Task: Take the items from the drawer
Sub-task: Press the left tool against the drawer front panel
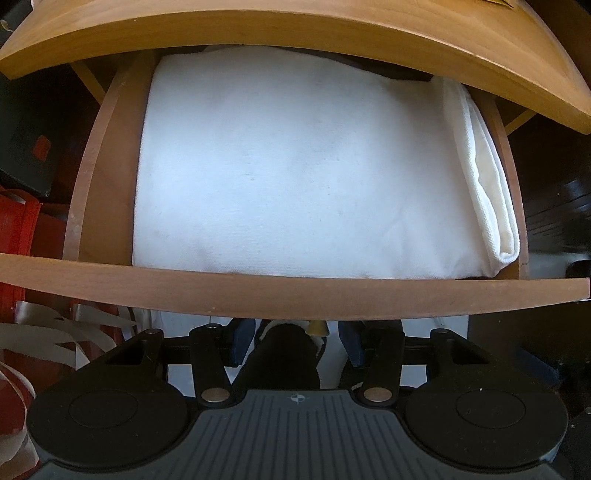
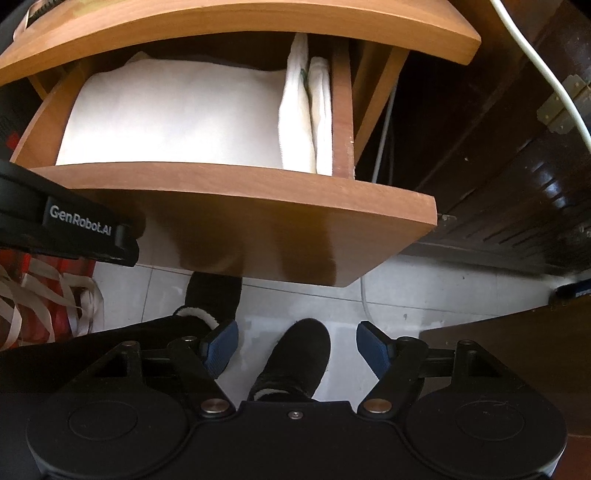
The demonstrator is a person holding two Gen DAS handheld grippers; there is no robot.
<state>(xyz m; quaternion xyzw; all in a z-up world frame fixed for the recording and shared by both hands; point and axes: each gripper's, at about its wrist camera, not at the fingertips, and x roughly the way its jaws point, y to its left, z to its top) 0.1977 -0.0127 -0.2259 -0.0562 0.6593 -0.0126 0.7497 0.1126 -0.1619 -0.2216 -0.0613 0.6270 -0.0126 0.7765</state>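
A wooden drawer (image 1: 295, 295) stands pulled out under a wooden tabletop (image 1: 258, 29). A large folded white cloth (image 1: 295, 166) fills most of it. In the right wrist view, the same drawer (image 2: 258, 214) holds the white cloth (image 2: 173, 114) and a narrower folded cloth (image 2: 321, 110) upright along the right wall. My left gripper (image 1: 295, 343) points straight down just in front of the drawer front, open, with only a person's foot far below it. Its black housing (image 2: 74, 225) shows at the drawer's left front. My right gripper (image 2: 297, 349) hangs open above the floor, in front of the drawer.
A red bag with white straps (image 2: 44, 295) lies on the floor at the left. A dark wooden cabinet (image 2: 498, 166) and a white cable (image 2: 535, 55) stand at the right. A person's feet in black slippers (image 2: 299, 354) are on the pale tiled floor (image 2: 424, 291).
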